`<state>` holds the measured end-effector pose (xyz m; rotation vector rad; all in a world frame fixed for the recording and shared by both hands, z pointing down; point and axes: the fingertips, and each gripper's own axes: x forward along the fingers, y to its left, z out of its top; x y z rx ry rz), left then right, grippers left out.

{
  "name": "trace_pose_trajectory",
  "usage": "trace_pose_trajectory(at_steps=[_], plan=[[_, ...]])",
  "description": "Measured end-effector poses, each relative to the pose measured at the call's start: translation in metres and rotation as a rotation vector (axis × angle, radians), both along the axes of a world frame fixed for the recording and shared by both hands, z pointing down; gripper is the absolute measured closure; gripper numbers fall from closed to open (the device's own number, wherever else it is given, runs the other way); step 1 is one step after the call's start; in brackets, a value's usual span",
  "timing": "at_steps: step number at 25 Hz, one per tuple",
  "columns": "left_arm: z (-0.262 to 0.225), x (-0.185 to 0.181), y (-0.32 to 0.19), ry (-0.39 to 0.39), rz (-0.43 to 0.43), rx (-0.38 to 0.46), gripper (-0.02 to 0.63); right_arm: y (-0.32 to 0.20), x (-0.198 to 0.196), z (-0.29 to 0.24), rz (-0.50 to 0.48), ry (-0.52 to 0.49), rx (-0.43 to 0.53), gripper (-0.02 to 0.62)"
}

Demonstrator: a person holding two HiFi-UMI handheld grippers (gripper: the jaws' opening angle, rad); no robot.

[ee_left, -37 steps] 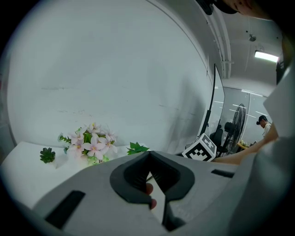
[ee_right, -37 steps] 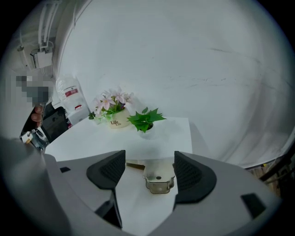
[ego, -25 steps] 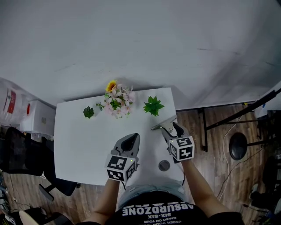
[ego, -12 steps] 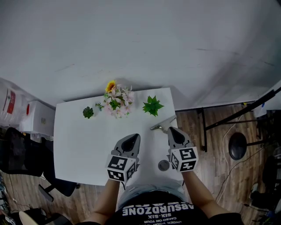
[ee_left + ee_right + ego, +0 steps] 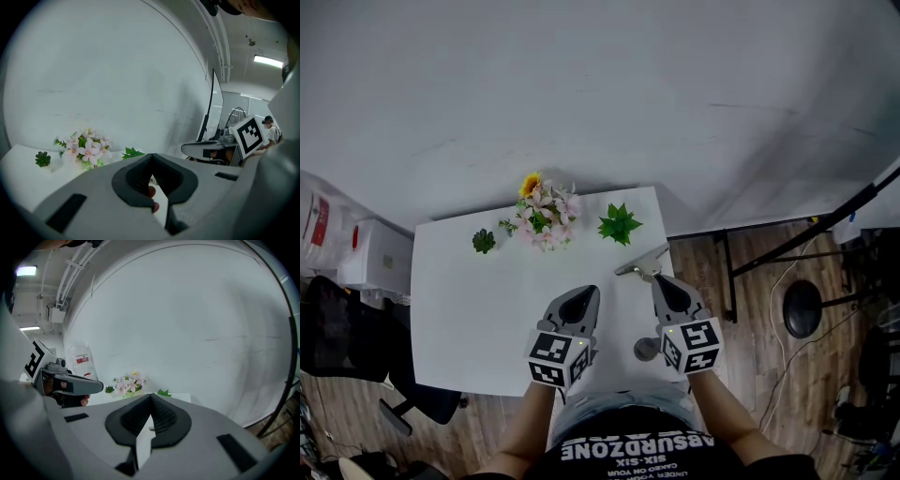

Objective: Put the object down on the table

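Whereas a second ago the right tool was gaping wide just beside the metal object, it is now showing its jaws pressed together with nothing between them, and it is hanging a little further back toward the person. The object is lying flat on the white tabletop near the right edge, at about 11 o'clock from that tool and clear of it (it is keeping the spot it had before). Beyond it, again at 11 o'clock, the green plant is standing untouched. The left tool is hovering at 9 o'clock of the right one, likewise closed and empty, and seemingly where it was. Judging by this, the release is already done and the put-down is looking complete.
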<state>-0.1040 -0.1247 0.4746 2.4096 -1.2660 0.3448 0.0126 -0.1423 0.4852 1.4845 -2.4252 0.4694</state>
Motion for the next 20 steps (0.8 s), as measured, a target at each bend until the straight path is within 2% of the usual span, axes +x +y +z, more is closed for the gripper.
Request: trace_pose_trajectory(at_steps=[20], plan=[[-0.007,0.012,0.016,0.01,0.034,0.027,0.601,0.023,0.001,-0.005,-0.01,0.026,-0.005,0.598]])
